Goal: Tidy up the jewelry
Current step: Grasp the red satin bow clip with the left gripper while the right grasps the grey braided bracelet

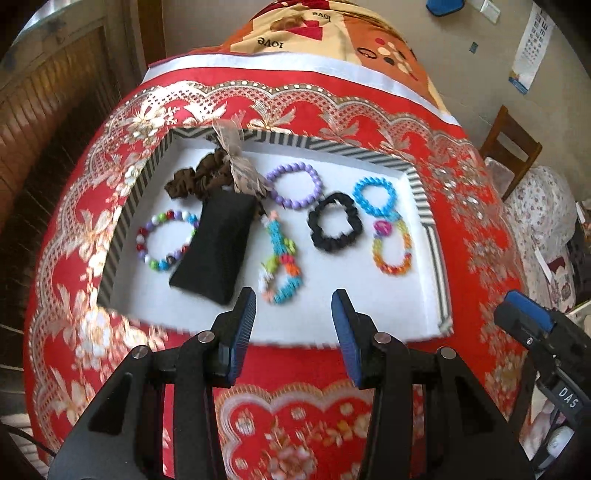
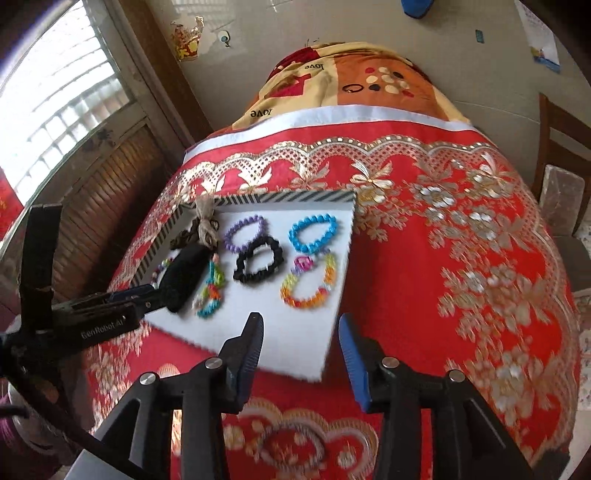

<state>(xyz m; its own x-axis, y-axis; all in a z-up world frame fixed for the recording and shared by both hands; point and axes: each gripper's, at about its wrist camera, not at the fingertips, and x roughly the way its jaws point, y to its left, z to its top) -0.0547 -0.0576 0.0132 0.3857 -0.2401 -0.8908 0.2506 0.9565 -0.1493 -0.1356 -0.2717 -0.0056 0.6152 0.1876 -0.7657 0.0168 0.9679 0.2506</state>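
A striped-rimmed white tray (image 1: 421,192) (image 2: 317,354) lies on the red tablecloth. It holds a black pouch (image 1: 216,243) (image 2: 184,273), a multicolour bead bracelet (image 1: 166,240), a brown scrunchie (image 1: 199,177), a purple bracelet (image 1: 293,184) (image 2: 245,232), a black scrunchie (image 1: 334,223) (image 2: 258,262), a blue bracelet (image 1: 376,194) (image 2: 314,234), an orange-yellow bracelet (image 1: 393,251) (image 2: 310,284) and a flower-bead bracelet (image 1: 282,266) (image 2: 210,291). My left gripper (image 1: 293,325) (image 2: 125,295) is open and empty over the tray's near edge. My right gripper (image 2: 301,350) is open and empty over the tray's near right corner.
The red gold-patterned cloth (image 1: 303,424) (image 2: 461,258) covers the table, with a cartoon blanket (image 1: 325,29) beyond. A wooden chair (image 1: 513,147) stands to the right. A slatted wooden door (image 2: 107,206) and window are at left.
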